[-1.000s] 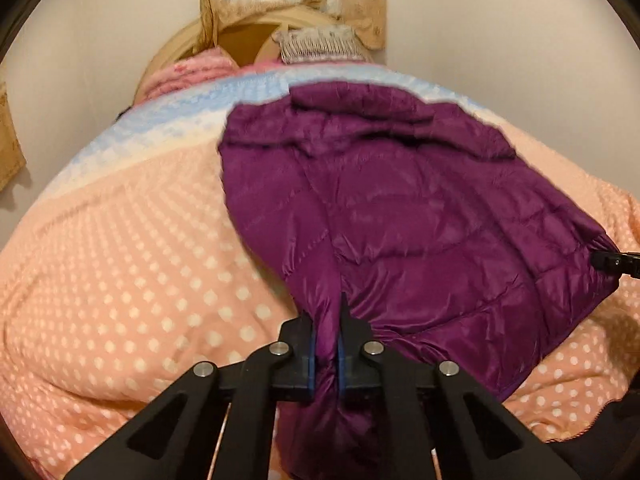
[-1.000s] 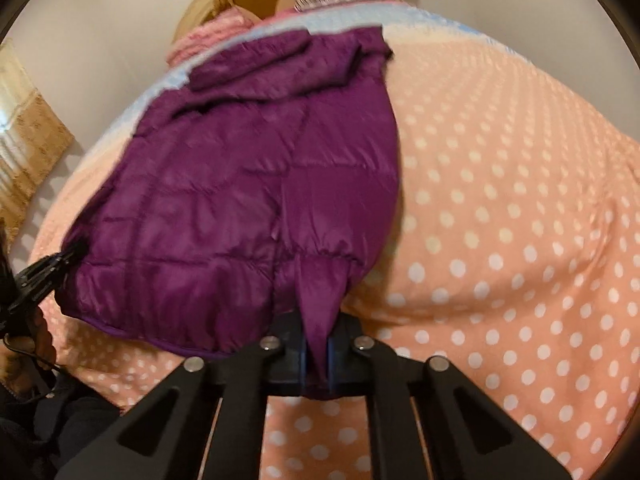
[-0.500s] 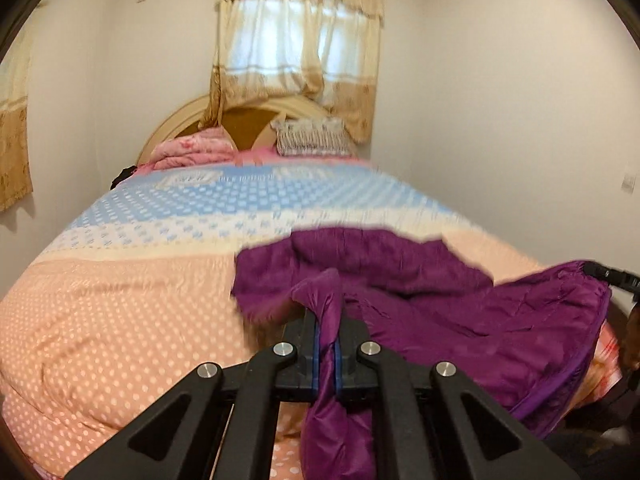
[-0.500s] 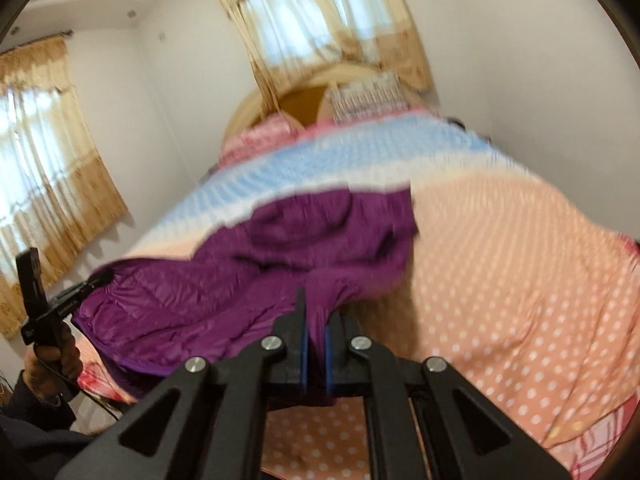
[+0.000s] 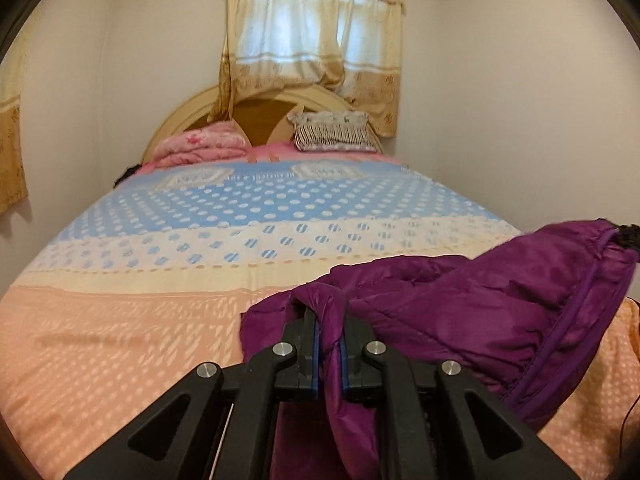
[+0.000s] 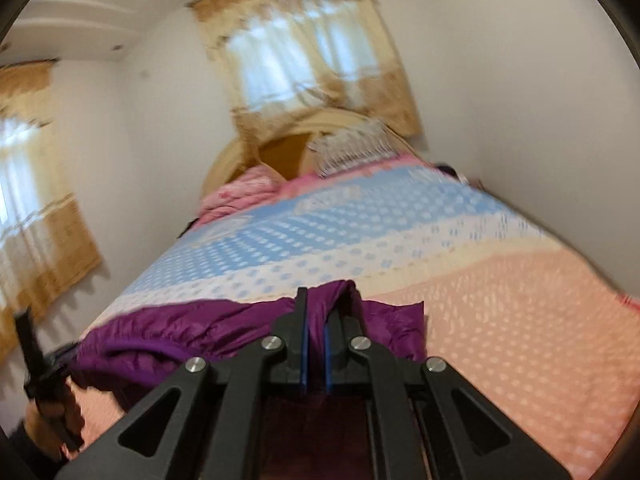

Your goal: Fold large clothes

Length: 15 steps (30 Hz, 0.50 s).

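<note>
With a bunch of the purple jacket (image 5: 500, 320) caught in each claw and held up off the bed (image 5: 160, 340), the step in hand looks like the carry-over of a fold: the near edge is raised, ready to go toward the headboard (image 5: 256, 108). The left claw (image 5: 329, 344) has a thick roll of quilted fabric between its blue pads, though its jaws are opening slightly, so that hold may be loosening. The right claw (image 6: 316, 344) is pinched fully tight on a thinner tuck of the same garment. The jacket hangs slack between the two claws, sagging just ahead of and below them, its lower part draped behind the fingers.

Next, I judge, both claws must travel forward together, keeping the span taut so that the raised edge lands square.

Ahead of both claws the bedspread lies open up to the pillow (image 5: 334, 132). Walls close in near either side of the bed, leaving little sideways room.
</note>
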Motion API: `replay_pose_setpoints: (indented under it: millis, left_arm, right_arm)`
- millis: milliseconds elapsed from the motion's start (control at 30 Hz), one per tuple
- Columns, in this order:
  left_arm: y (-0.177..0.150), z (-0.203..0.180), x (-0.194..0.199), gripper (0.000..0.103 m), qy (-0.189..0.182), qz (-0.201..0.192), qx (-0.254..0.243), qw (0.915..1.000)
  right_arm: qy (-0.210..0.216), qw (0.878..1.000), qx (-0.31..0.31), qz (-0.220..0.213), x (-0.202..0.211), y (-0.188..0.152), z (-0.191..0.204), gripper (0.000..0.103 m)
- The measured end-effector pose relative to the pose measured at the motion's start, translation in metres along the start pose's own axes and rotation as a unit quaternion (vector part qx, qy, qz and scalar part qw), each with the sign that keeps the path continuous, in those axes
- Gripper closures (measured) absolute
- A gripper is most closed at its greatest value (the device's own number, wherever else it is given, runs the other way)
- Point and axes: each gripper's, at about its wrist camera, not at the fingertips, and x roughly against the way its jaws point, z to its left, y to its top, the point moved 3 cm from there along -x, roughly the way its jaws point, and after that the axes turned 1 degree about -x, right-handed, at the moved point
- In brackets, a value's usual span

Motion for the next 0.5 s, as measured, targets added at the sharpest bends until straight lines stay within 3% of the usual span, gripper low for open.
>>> replay_pose_setpoints:
  millis: [167,333,367,400,433,500]
  left_arm:
    - [0.001,0.009,-0.044,0.081,0.018,0.017,0.021,0.9995]
    - [-0.007,0.024,-0.062,0.06,0.016,0.012,0.073,0.9971]
    - [-0.01,0.027,-0.064,0.051,0.023,0.008,0.081,0.9964]
    - [-0.01,0.03,-0.066,0.031,0.044,0.005,0.087,0.9953]
    - [-0.01,0.033,-0.064,0.023,0.076,-0.006,0.087,0.9933]
    - [-0.007,0.037,-0.056,0.017,0.086,-0.037,0.086,0.9919]
  right_arm:
    - [-0.026,0.999,-0.004,0.029,-0.063,-0.002,-0.018,0.096]
    - [-0.039,0.998,0.001,0.05,-0.094,-0.008,-0.027,0.095]
    - [-0.04,0.998,0.004,0.057,-0.101,-0.008,-0.028,0.095]
    - [-0.042,0.997,0.009,0.064,-0.108,-0.008,-0.028,0.095]
    - [-0.045,0.997,0.012,0.066,-0.112,-0.008,-0.029,0.095]
    - [-0.046,0.996,0.017,0.075,-0.126,-0.007,-0.027,0.094]
